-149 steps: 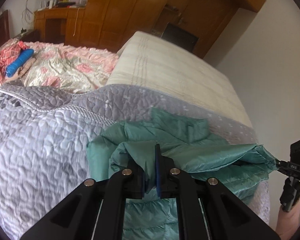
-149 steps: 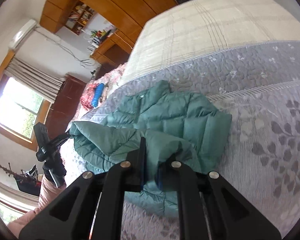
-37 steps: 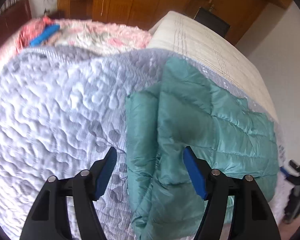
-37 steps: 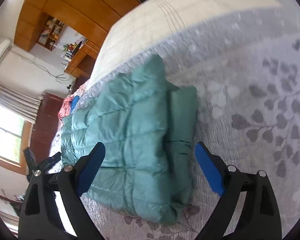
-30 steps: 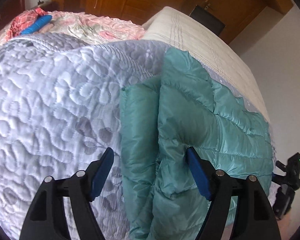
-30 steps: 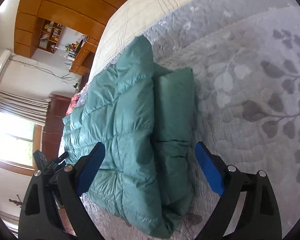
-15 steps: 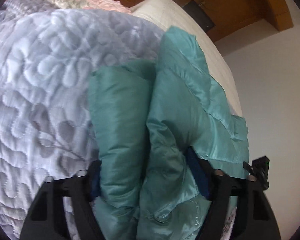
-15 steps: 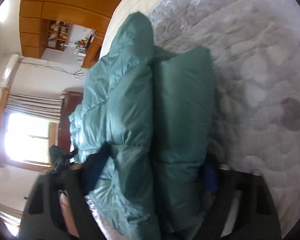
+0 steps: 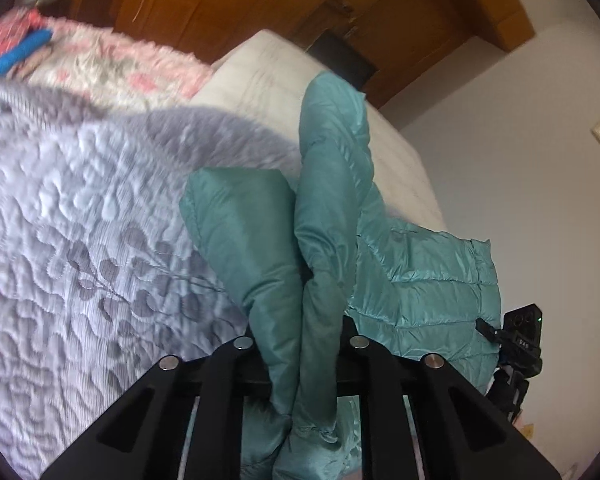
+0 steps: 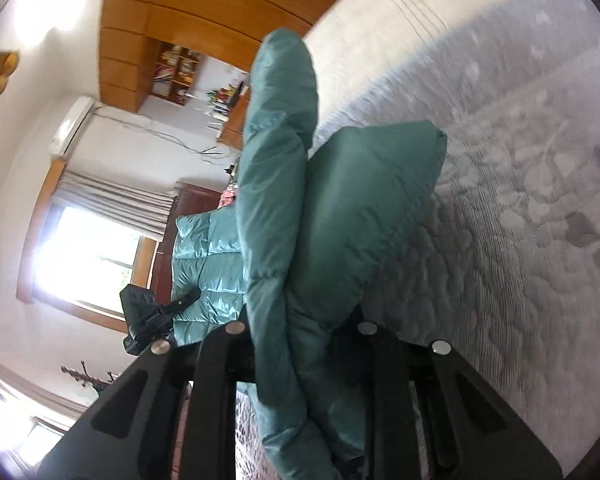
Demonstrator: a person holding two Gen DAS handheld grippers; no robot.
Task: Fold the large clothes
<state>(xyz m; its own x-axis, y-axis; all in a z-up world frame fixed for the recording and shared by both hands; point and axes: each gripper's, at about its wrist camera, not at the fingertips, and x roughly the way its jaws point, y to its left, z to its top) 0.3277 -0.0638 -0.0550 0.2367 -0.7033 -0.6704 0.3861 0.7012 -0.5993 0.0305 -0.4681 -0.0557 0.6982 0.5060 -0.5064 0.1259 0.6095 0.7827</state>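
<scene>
Both your tongs, left (image 9: 300,344) and right (image 10: 300,340), are clamped on bunched folds of the teal puffer jacket (image 9: 412,280), which you hold lifted off the grey quilted bedspread (image 9: 80,220), with the wooden wardrobe (image 9: 260,4) beyond.

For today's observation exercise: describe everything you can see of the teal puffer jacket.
The teal puffer jacket is shiny, quilted in stitched panels and looks padded. It is folded into thick layers, partly lifted off the grey quilted bedspread. The left gripper and right gripper are each shut on a bunched end.
</scene>
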